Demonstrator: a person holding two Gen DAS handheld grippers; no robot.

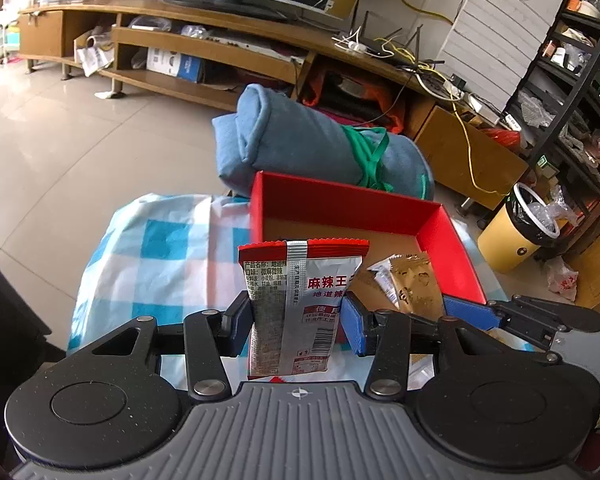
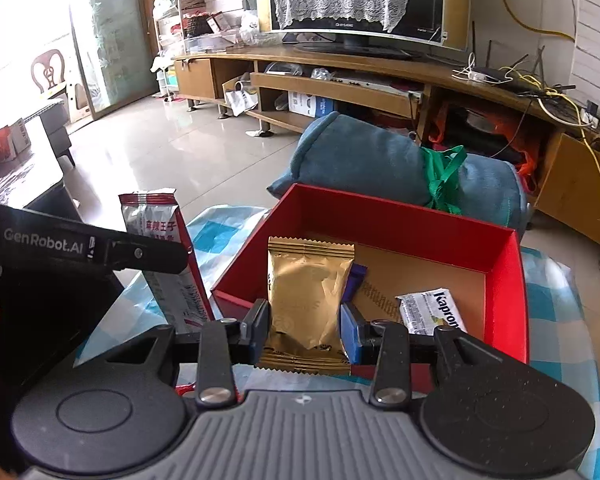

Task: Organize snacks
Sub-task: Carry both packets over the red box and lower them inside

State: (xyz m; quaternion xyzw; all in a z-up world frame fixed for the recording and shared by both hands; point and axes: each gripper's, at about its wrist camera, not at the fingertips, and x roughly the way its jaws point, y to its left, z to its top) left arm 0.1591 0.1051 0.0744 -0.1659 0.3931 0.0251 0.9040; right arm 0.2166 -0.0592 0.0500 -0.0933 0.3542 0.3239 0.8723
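My left gripper [image 1: 296, 320] is shut on a red and silver spicy snack packet [image 1: 300, 296], held upright just before the near wall of the red box [image 1: 340, 196]. The packet also shows in the right wrist view [image 2: 168, 256], left of the box. My right gripper [image 2: 304, 328] is shut on a gold snack packet [image 2: 308, 300], held upright over the near edge of the red box [image 2: 400, 220]. That gold packet also shows in the left wrist view [image 1: 412, 280]. A white Kaprom packet [image 2: 432, 312] and a purple packet [image 2: 356, 280] lie inside the box.
The box sits on a blue and white checked cloth [image 1: 160, 256]. A rolled blue blanket [image 1: 320, 140] lies behind the box. A wooden TV stand [image 2: 340, 68] runs along the back. A yellow bin [image 1: 516, 228] stands at the right. A dark table [image 2: 16, 176] stands at the left.
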